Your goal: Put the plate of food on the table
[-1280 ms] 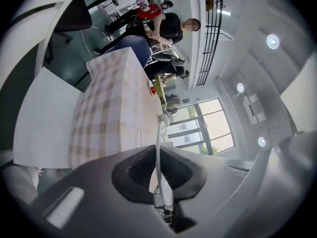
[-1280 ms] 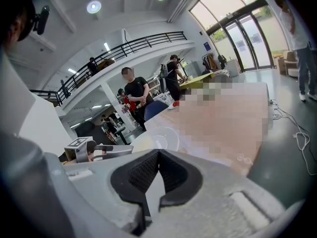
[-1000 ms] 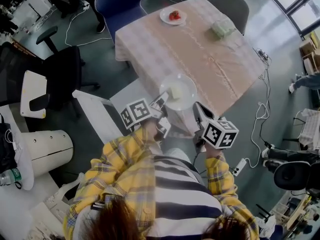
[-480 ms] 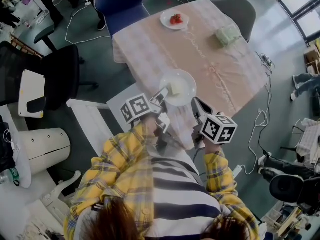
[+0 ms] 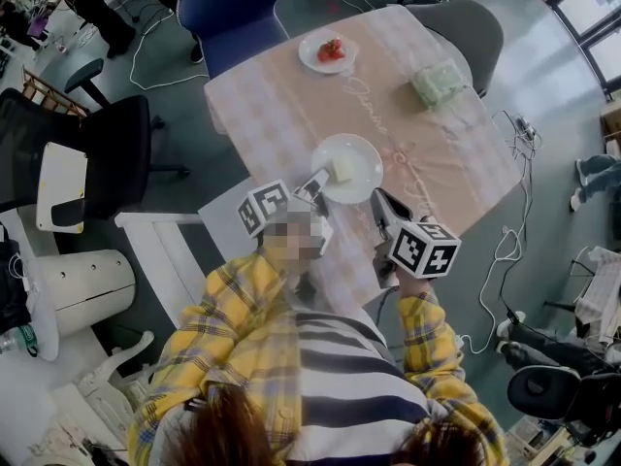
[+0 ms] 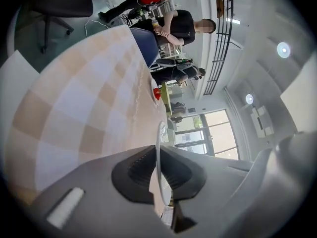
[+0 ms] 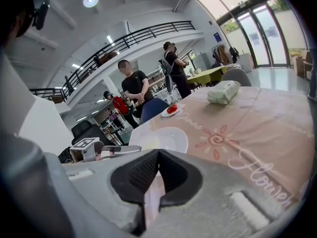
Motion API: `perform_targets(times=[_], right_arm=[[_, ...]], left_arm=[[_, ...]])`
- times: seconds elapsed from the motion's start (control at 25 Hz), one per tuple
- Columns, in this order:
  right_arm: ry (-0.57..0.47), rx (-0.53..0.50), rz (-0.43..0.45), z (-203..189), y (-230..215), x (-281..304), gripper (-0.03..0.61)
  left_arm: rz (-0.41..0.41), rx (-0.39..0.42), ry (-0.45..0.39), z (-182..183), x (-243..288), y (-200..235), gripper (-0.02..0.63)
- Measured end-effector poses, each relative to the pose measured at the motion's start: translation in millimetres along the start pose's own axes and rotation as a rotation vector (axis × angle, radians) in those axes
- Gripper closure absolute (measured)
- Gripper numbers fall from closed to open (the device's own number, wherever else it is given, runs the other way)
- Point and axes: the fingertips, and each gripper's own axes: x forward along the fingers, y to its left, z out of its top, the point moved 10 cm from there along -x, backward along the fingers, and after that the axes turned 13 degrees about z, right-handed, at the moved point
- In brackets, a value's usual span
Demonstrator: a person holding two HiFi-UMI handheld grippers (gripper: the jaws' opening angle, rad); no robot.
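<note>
The white plate (image 5: 351,169) carries a pale piece of food and sits low over the checked tablecloth (image 5: 281,115), near the table's front edge. My left gripper (image 5: 315,184) is shut on the plate's near rim. In the left gripper view that rim (image 6: 158,148) stands edge-on between the pressed pads. To the right of the plate my right gripper (image 5: 380,205) is shut with nothing in it. The right gripper view has the plate (image 7: 166,139) just beyond its closed jaws, and my left gripper's marker cube (image 7: 86,145) at the left.
At the table's far side lie a small plate of red food (image 5: 330,51) and a green packet (image 5: 439,83). A blue chair (image 5: 231,8) and a grey chair (image 5: 466,22) stand behind it. A black office chair (image 5: 97,153) is at the left. People stand in the background.
The plate, held in my left gripper, has moved forward from the table's front edge to further in over the cloth. My right gripper came along beside it, still shut.
</note>
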Motion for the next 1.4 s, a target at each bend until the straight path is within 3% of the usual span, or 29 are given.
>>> perform_targets(times=[0.96,1.4], right_arm=[[-0.023,0.037,-0.025,46.6,-89.6,-13.1,0.581],[-0.035,0.061,-0.045,54.0,-117.7,-11.1,0.581]], left_arm=[[0.031,-0.047,0.012,-13.7,126.9,-45.4,0.606],[0.059,-0.004,0.006,-11.1,166.6,-64.5,0.606]])
